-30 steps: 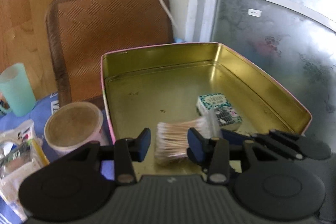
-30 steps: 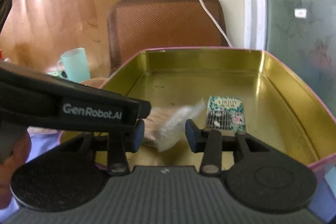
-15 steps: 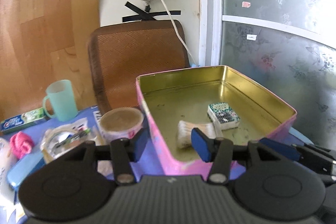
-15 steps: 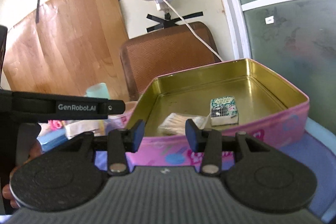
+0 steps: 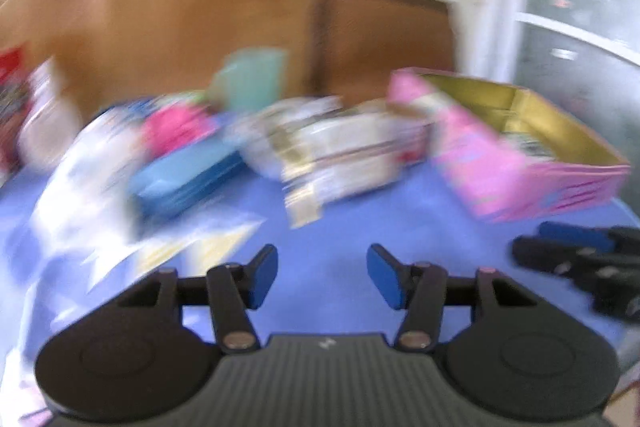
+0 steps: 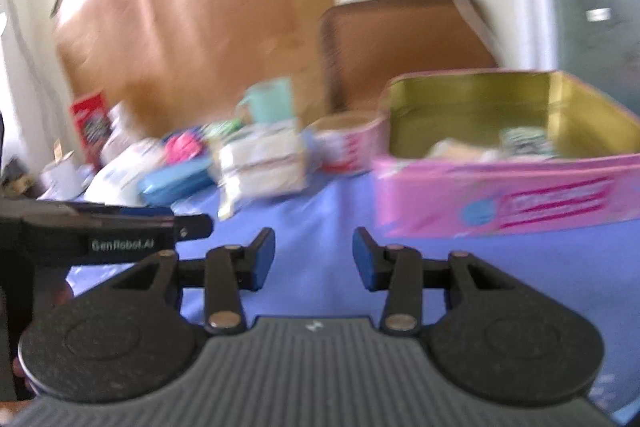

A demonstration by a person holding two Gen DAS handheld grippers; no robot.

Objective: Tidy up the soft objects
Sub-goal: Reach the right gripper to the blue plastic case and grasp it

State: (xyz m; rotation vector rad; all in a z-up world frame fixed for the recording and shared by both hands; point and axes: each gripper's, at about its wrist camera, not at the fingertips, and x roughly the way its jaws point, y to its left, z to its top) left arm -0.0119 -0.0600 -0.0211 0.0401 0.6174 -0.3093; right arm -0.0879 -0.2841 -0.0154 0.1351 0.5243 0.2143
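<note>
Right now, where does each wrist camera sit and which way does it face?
Left wrist: sits behind the left gripper, open and empty, low over the blue tablecloth; faces the blurred clutter, with the pink tin to the right. The right gripper shows at the right edge.
Right wrist: sits behind the right gripper, open and empty; faces the pink tin and clutter. The left gripper shows at the left edge.
Shared: tin, teal cup, brown chair back, blue case.
</note>
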